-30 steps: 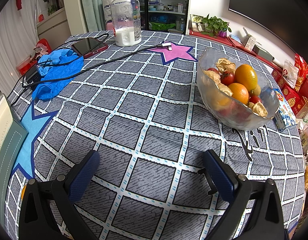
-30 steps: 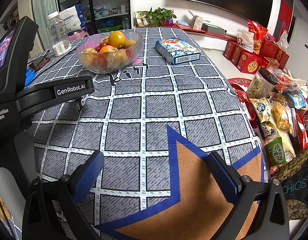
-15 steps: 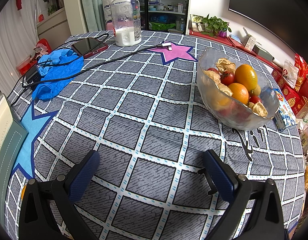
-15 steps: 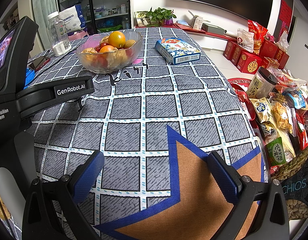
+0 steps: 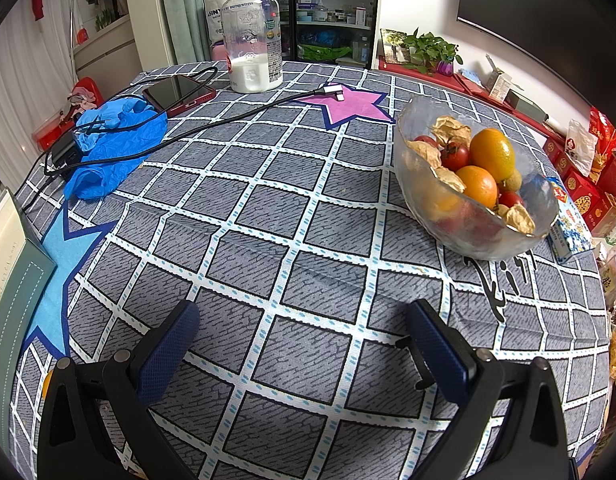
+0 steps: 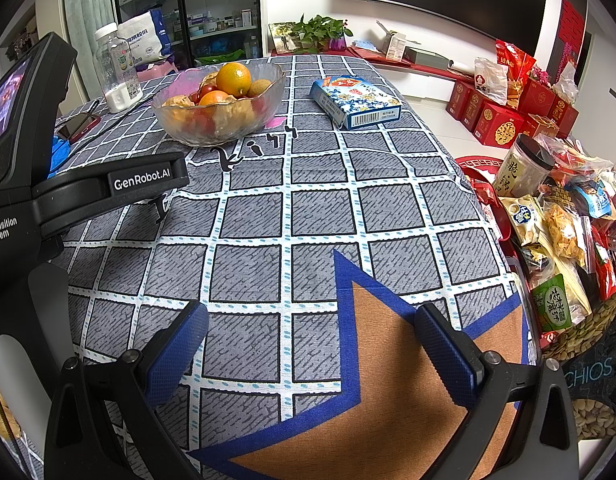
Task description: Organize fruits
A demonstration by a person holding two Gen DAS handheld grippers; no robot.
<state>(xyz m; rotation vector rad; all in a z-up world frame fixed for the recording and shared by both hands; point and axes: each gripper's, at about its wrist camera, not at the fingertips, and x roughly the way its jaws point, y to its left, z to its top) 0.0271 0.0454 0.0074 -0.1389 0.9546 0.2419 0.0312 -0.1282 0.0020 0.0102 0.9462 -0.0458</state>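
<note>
A frosted glass bowl (image 5: 428, 120) (image 6: 176, 118) stands on the grey checked tablecloth, holding oranges (image 5: 491, 154) (image 6: 235, 78), small red tomatoes (image 5: 455, 156) and papery husked fruits (image 5: 451, 131). My left gripper (image 5: 302, 322) hovers low over the cloth, well short and left of the bowl, open with nothing between its blue pads. My right gripper (image 6: 310, 322) is open too, empty, over the brown star patch near the table's front edge. The left gripper's black body (image 6: 88, 188) shows at the left of the right wrist view.
A milk bottle (image 5: 252, 32), a red-cased phone (image 5: 179, 93), a black cable (image 5: 212, 126) and blue gloves (image 5: 112, 144) lie at the far left. A blue box (image 6: 354, 100) sits right of the bowl. Snack packets (image 6: 564, 232) crowd beyond the table's right edge.
</note>
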